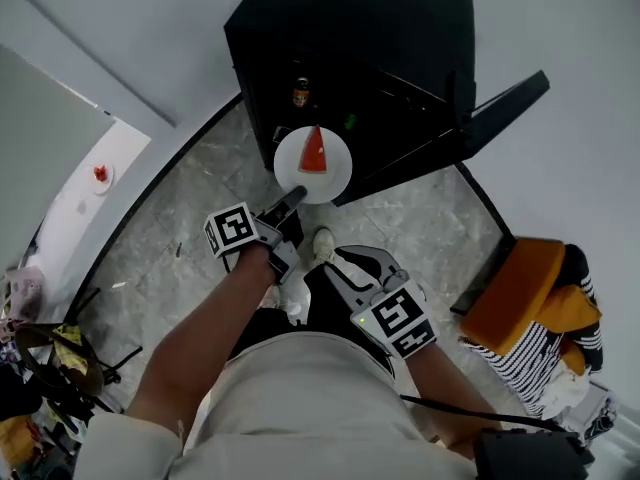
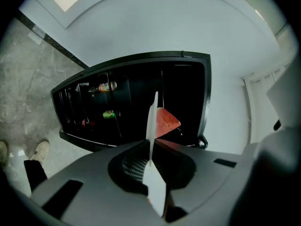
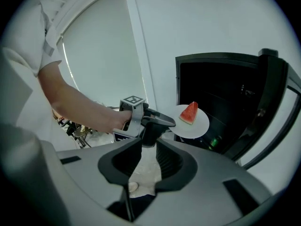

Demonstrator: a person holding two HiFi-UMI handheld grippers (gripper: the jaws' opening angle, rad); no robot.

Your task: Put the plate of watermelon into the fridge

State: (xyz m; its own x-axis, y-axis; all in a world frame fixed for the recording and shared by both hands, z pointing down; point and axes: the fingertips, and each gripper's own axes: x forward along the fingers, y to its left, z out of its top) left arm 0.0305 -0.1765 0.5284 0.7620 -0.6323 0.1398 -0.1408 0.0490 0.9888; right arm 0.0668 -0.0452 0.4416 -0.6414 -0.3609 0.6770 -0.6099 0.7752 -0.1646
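Two tongs are in view, one in each hand of the person, who stands on a grey marble floor before a black fridge with its door swung open. The left tongs are closed on the near rim of a white plate. The plate is held about level in the air, just in front of the open fridge and not inside it. One red wedge of watermelon lies on the plate. The right tongs hang lower, near the person's body, with the jaws apart and nothing between them; only the floor and a white shoe show through the gap. Inside the fridge a brown bottle stands on a shelf, and a small green thing sits lower down.
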